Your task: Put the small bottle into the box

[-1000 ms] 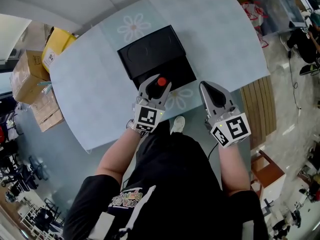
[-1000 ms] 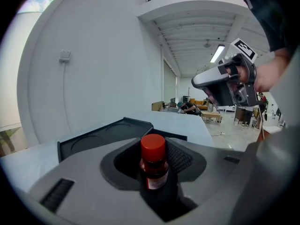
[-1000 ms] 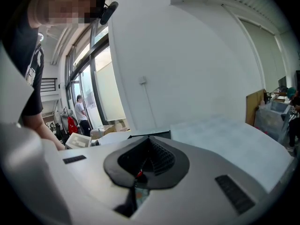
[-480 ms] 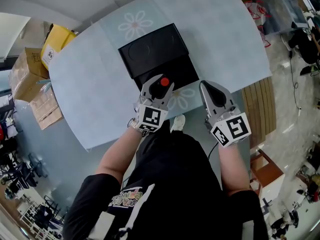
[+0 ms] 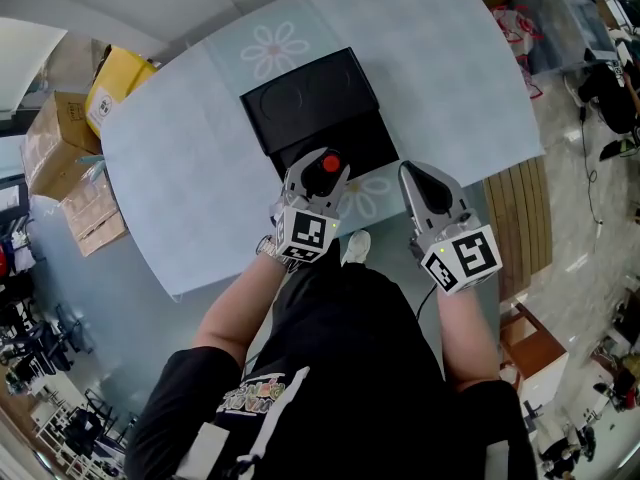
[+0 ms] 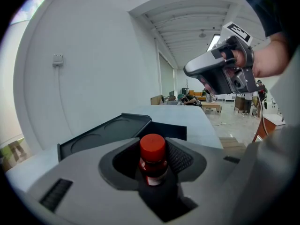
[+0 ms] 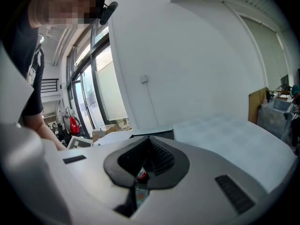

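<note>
The small bottle (image 5: pixel 329 165) has a red cap and stands upright between the pads of my left gripper (image 5: pixel 316 176), which is shut on its body. It hangs over the near edge of the black box (image 5: pixel 352 138), whose open lid (image 5: pixel 305 93) lies flat behind it. In the left gripper view the bottle (image 6: pixel 152 156) fills the jaw gap with the box (image 6: pixel 161 129) just beyond. My right gripper (image 5: pixel 417 184) hovers to the right of the box, jaws together with nothing in them. In the right gripper view the right gripper (image 7: pixel 146 161) shows a sliver of red behind its jaws.
The pale table (image 5: pixel 190 168) has flower prints and a rounded near edge. Cardboard boxes (image 5: pixel 60 138) and a yellow box (image 5: pixel 115 80) sit on the floor at the left. A slatted wooden bench (image 5: pixel 515 218) stands at the right.
My left gripper has edged slightly forward and to the right with the bottle, closer over the box. The right gripper has stayed put.
</note>
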Demonstrator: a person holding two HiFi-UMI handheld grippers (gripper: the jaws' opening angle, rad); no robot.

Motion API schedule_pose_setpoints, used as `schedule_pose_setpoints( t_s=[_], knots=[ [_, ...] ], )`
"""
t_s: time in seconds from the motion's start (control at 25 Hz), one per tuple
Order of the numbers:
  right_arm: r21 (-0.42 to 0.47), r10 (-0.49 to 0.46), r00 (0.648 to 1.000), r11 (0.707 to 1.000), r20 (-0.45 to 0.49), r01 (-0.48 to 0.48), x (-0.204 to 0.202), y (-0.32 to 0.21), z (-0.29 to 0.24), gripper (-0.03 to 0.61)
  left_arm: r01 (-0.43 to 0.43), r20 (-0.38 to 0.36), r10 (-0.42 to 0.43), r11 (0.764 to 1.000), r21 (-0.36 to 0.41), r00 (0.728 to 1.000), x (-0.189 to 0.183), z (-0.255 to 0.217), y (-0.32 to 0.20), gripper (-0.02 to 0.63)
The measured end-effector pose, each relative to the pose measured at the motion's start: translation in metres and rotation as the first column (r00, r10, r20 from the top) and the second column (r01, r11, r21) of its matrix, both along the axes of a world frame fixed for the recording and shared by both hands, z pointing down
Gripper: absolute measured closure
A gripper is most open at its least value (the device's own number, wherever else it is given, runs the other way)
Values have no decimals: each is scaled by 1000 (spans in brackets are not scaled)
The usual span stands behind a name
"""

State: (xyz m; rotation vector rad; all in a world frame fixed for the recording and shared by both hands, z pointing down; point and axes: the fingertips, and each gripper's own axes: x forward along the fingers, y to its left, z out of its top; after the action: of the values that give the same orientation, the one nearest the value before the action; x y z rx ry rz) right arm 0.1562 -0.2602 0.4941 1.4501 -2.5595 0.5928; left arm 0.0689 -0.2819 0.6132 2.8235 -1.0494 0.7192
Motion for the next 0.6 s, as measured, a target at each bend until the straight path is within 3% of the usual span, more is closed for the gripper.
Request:
schedule_pose_setpoints(
  t_s=[0.24, 0.6],
  knots=[
    [13, -7, 1000, 1000, 5, 7, 4, 7, -5, 571, -1, 30, 1, 1000, 9, 1000, -2, 1, 6, 407],
    [72, -33, 999, 997, 9, 32, 6, 30, -26, 571, 90, 4, -91, 993, 75, 996, -19, -32, 25, 405]
  ],
)
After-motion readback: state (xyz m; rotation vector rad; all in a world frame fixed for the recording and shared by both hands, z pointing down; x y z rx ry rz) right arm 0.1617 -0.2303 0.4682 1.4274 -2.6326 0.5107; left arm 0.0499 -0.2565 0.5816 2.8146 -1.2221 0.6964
